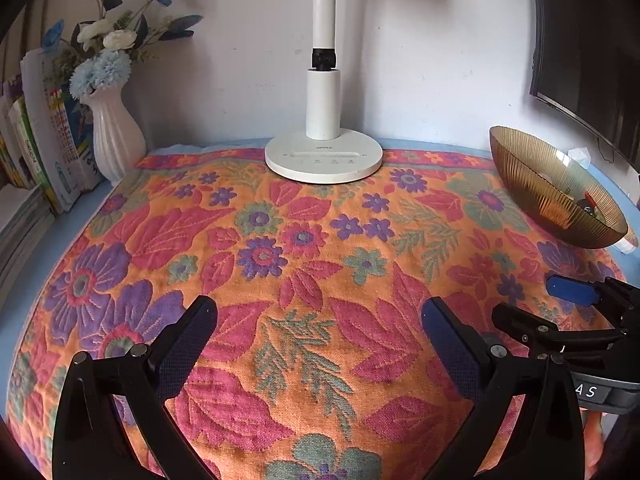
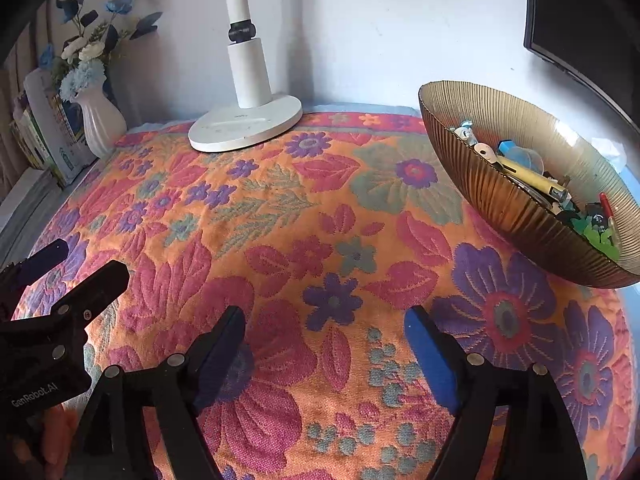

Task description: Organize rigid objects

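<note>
A table (image 1: 24, 344) draped in a bright floral cloth (image 1: 320, 264) carries a white lamp base (image 1: 324, 160) at the back, a ribbed white vase (image 1: 114, 140) of blue flowers at left — and an amber ribbed bowl (image 2: 500, 200) of small items at right.

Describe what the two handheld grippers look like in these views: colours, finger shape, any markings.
Both are black plastic with silver rivets and flat tapering fingers faced in blue textured pads. The left gripper carries white "GenRobot.AI" lettering on its body; the right gripper shows a grey band with white letters "AS".
</note>
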